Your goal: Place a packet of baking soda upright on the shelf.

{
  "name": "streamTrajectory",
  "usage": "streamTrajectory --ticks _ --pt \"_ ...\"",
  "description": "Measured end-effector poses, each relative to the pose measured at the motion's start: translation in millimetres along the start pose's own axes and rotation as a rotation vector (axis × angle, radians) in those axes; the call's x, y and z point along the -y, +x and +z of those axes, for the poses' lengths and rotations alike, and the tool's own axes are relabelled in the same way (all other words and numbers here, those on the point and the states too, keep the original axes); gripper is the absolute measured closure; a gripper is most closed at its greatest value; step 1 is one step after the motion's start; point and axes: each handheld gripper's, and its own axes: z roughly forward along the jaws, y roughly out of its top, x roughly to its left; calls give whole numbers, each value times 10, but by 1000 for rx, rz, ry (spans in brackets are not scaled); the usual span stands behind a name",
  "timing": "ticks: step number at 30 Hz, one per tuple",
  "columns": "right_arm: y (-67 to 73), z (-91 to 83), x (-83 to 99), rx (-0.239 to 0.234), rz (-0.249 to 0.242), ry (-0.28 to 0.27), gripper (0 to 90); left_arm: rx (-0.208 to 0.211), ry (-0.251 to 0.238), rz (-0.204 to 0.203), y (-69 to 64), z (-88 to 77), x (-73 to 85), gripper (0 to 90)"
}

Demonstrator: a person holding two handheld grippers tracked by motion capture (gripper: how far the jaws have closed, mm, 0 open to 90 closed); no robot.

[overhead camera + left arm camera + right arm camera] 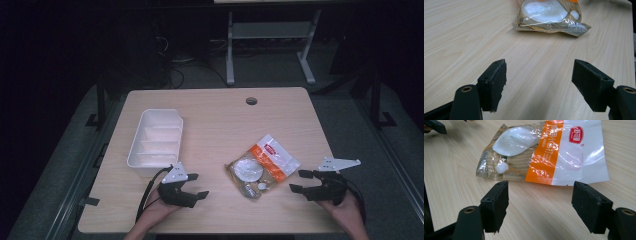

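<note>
- A white tray is sitting on the wooden table toward nine o'clock of the tabletop's middle; cross walls are dividing it into several compartments, and nothing is showing inside any of them.
- A snack bag is lying flat on the table toward four o'clock of the middle, well apart from the tray. Its top part is white with an orange band and a red label, and its lower part is clear.
- Through the clear part, a large white disc and a small white lump are showing, resting over pale ribbed contents, as the right gripper view is making plain.
- The left gripper is resting low at about seven o'clock, near the tray's front corner, held in the person's left hand. It is pointing toward three o'clock, at the bag.
- In the left gripper view its jaws are standing wide apart and released, with only bare table between them and the bag lying ahead at twelve o'clock, not touching.
- The right gripper is sitting at about five o'clock, held in the right hand and pointing toward nine o'clock, at the bag.
- Its jaws are likewise spread wide and gripping nothing, and the bag's edge is lying just beyond the fingertips.
</note>
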Motion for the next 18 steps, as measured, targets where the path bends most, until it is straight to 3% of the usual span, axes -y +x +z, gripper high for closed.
streamTrajectory --ticks 6,9,12,18 --pt "1 -6 2 11 8 -2 285 7 -4 1 -15 6 -15 326" --pt "-4 -5 3 15 15 -3 284 15 -9 -25 -11 14 -36 350" --pt "-28 -10 3 27 30 -5 281 37 -13 -76 4 20 -120 460" --pt "-58 -37 0 38 46 -22 280 34 -15 -66 -18 59 -260 588"
